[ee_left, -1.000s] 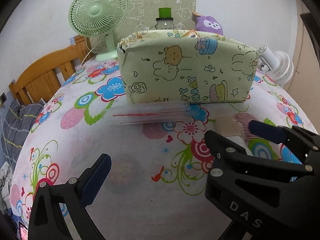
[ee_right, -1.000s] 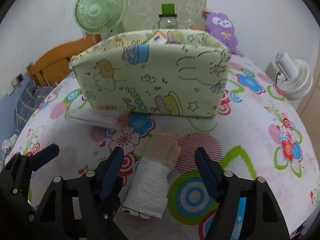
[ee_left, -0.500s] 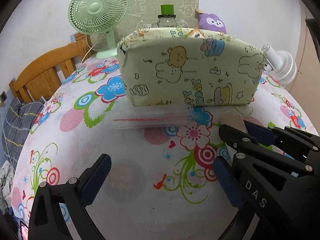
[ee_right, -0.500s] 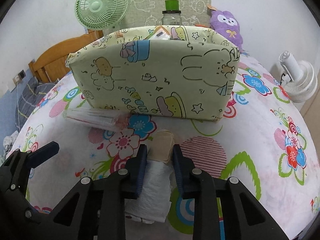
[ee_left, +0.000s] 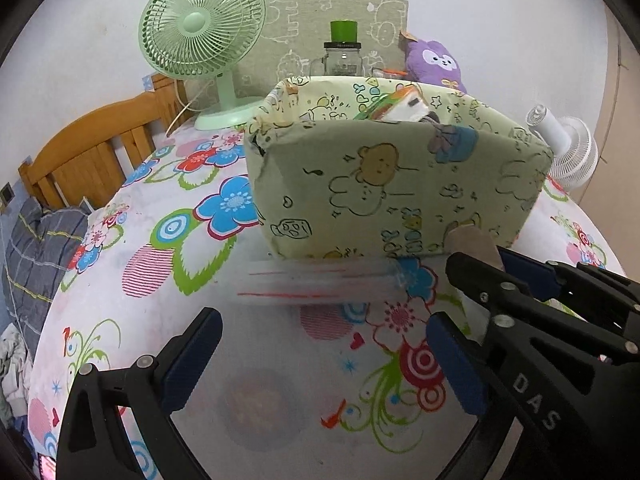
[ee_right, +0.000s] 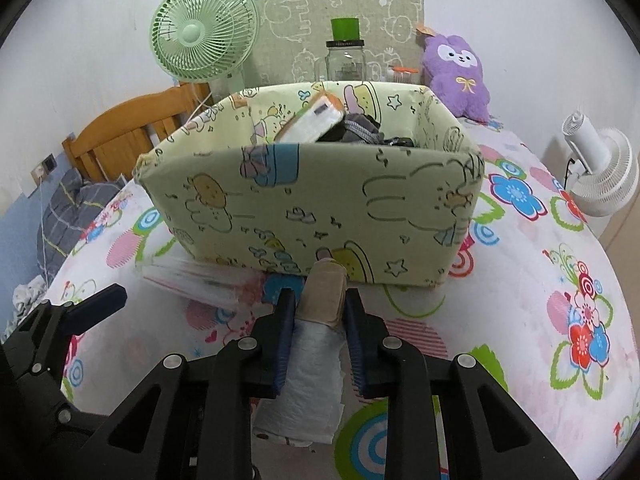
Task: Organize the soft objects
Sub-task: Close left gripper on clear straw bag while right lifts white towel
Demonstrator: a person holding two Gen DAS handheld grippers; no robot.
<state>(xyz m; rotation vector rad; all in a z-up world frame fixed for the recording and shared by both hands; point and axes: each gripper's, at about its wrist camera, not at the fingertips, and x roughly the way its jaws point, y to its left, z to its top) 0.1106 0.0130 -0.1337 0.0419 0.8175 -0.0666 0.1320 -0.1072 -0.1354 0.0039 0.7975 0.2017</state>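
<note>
My right gripper [ee_right: 320, 300] is shut on a rolled white pad with a tan band [ee_right: 322, 300], lifted off the flowered tablecloth in front of a green cartoon-print fabric bin [ee_right: 312, 208]. The bin holds a folded white pack [ee_right: 314, 118] and dark cloth [ee_right: 360, 130]. A clear plastic packet with red stripes [ee_left: 320, 284] lies before the bin; it also shows in the right wrist view [ee_right: 196, 280]. My left gripper [ee_left: 320, 356] is open and empty, low over the cloth. The right gripper [ee_left: 516, 276] and the pad's tan end [ee_left: 472, 242] show at its right.
A green fan [ee_left: 202, 32], a glass jar with green lid [ee_left: 343, 54] and a purple plush [ee_right: 458, 76] stand behind the bin. A white fan [ee_right: 600, 168] is at the right edge. A wooden headboard [ee_left: 92, 148] and grey bedding [ee_left: 36, 248] lie left.
My right gripper closed on the rolled pad and raised it off the cloth towards the bin. Both views have risen, so the bin's inside shows. The left gripper stayed open.
</note>
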